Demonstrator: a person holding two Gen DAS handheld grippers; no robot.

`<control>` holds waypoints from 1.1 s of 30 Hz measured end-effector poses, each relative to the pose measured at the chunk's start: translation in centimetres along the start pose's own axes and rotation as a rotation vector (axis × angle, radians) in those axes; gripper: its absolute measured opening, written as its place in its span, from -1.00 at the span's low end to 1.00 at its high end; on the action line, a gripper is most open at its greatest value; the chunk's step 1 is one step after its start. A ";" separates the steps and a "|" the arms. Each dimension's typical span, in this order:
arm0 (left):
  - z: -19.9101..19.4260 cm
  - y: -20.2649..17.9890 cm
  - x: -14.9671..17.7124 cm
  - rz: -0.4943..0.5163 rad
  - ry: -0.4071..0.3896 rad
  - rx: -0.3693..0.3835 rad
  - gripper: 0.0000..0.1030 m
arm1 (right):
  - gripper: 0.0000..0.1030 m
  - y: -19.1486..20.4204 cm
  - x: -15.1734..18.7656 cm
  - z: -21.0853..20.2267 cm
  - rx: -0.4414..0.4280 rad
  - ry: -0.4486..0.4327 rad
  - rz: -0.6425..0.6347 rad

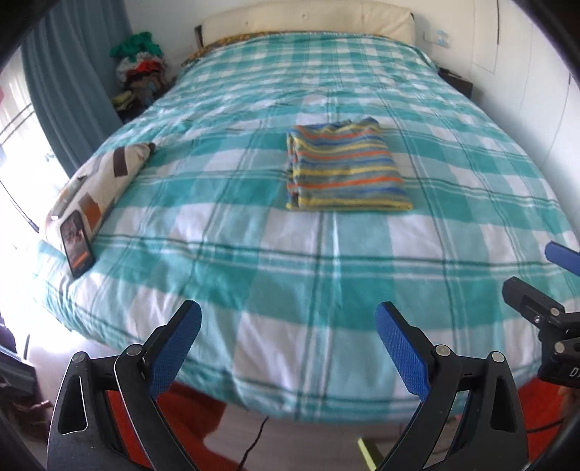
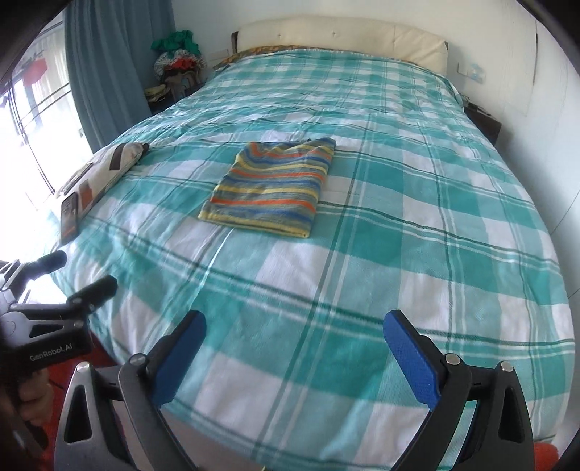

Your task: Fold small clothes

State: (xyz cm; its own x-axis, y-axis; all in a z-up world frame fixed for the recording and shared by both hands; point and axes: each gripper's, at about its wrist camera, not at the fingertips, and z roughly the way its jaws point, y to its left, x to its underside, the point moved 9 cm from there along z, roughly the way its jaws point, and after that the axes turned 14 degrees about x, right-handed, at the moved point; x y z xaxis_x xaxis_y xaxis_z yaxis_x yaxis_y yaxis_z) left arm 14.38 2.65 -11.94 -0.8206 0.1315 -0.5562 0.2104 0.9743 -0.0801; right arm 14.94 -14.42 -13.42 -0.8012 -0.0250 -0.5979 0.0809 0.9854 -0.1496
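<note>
A small striped garment [image 1: 344,168], in yellow, orange, blue and grey, lies folded into a neat rectangle on the teal-and-white checked bedspread [image 1: 290,261]. It also shows in the right wrist view [image 2: 270,186]. My left gripper [image 1: 288,326] is open and empty, held near the foot edge of the bed, well short of the garment. My right gripper [image 2: 293,333] is open and empty too, also near the foot edge. The right gripper shows at the right edge of the left wrist view [image 1: 543,282]; the left gripper shows at the left edge of the right wrist view [image 2: 72,279].
A patterned pillow [image 1: 98,181] and a phone [image 1: 77,243] leaning on it lie at the bed's left edge. A cream headboard [image 1: 308,18] is at the far end. A pile of clothes [image 1: 141,69] stands beside teal curtains [image 1: 72,72]. The floor below is red-orange.
</note>
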 end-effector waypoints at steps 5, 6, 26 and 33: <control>-2.6 -1.0 1.8 -0.024 0.014 0.000 0.89 | 0.89 -0.3 1.3 -3.2 0.014 -0.014 -0.024; -3.2 -1.2 2.1 -0.029 0.007 -0.004 0.89 | 0.89 -0.4 1.5 -3.7 0.019 -0.013 -0.024; -7.8 -2.7 3.8 0.002 -0.025 -0.003 0.94 | 0.89 -0.6 2.8 -11.7 0.095 -0.025 0.003; -8.1 -3.1 3.5 0.019 -0.039 -0.013 0.99 | 0.89 -0.8 3.1 -11.4 0.113 -0.006 0.005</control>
State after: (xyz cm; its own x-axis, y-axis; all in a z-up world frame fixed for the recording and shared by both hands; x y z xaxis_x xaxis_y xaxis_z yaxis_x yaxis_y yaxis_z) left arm 6.53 1.58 -6.93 -0.7951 0.1431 -0.5893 0.2187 0.9740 -0.0586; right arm 5.61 -13.36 -6.19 -0.7971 -0.0217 -0.6035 0.1512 0.9604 -0.2342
